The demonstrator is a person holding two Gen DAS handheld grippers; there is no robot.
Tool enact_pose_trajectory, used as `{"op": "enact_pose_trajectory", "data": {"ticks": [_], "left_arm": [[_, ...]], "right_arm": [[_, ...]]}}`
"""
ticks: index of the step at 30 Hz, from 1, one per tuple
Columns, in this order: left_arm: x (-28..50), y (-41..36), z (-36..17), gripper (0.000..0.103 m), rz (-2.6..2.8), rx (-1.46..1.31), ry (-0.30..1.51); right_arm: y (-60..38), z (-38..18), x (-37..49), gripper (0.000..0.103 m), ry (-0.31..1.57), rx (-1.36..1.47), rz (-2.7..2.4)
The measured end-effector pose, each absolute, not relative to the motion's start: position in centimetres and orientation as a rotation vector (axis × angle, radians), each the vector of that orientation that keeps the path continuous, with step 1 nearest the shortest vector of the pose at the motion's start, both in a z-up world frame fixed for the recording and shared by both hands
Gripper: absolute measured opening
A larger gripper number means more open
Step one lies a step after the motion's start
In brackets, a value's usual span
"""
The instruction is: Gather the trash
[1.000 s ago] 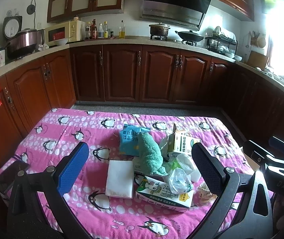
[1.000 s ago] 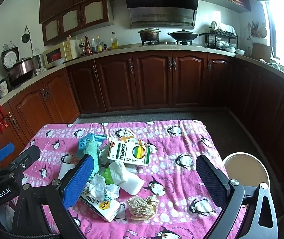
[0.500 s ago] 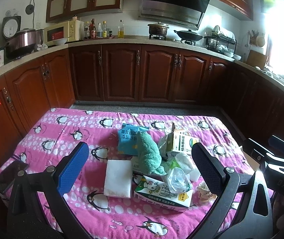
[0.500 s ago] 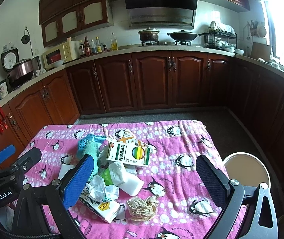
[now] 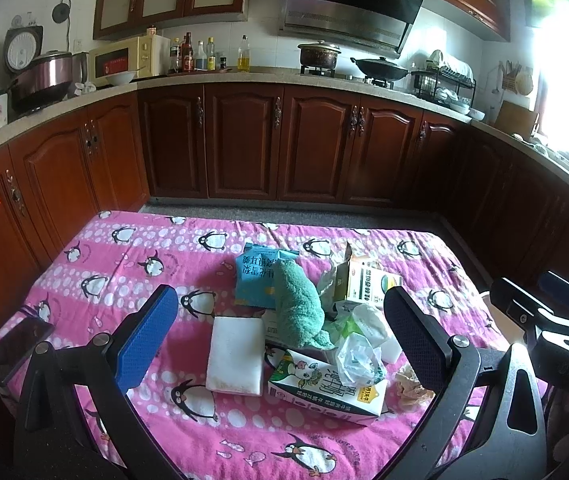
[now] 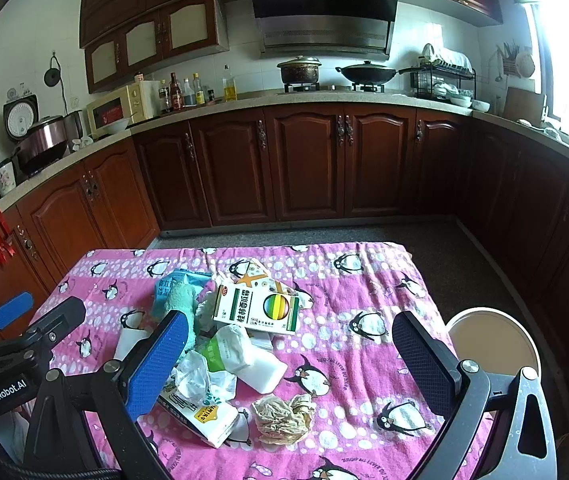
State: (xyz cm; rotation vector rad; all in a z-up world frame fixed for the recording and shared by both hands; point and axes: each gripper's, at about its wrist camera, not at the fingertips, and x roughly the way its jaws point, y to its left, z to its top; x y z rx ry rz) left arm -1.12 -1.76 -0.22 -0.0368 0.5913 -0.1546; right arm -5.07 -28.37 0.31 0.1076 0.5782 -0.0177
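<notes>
A heap of trash lies mid-table on the pink penguin cloth point(image 5: 124, 264): a milk carton point(image 5: 324, 390), crumpled clear plastic point(image 5: 358, 360), a white tissue pack point(image 5: 235, 354), a blue snack bag point(image 5: 254, 274), a green towel point(image 5: 298, 306), a white and green medicine box point(image 6: 256, 308), a white bag point(image 6: 232, 350) and a crumpled brown paper point(image 6: 282, 420). My left gripper point(image 5: 280, 332) is open and empty above the heap. My right gripper point(image 6: 290, 354) is open and empty, above the heap's right side.
A round beige bin point(image 6: 492, 340) stands on the floor beside the table's right edge. A dark phone point(image 5: 14, 346) lies at the table's left edge. Brown kitchen cabinets point(image 5: 244, 144) run along the far and side walls.
Both views have shifted only slightly; the grippers hover in almost the same place. Nothing on the table has moved.
</notes>
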Motion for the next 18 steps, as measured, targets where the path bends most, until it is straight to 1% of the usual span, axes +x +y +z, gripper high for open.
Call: {"op": "enact_pose_trajectory", "data": {"ticks": [11, 18], "left_arm": [[-0.4, -1.3, -1.0, 0.102, -0.165, -0.048, 0.615], [0.7, 0.1, -1.7, 0.102, -0.190, -0.070, 0.661]], "right_arm": [[-28.5, 0.1, -4.9, 0.101, 0.585, 0.092, -0.023], [-29.4, -1.4, -3.7, 0.101, 0.672, 0.111, -0.007]]}}
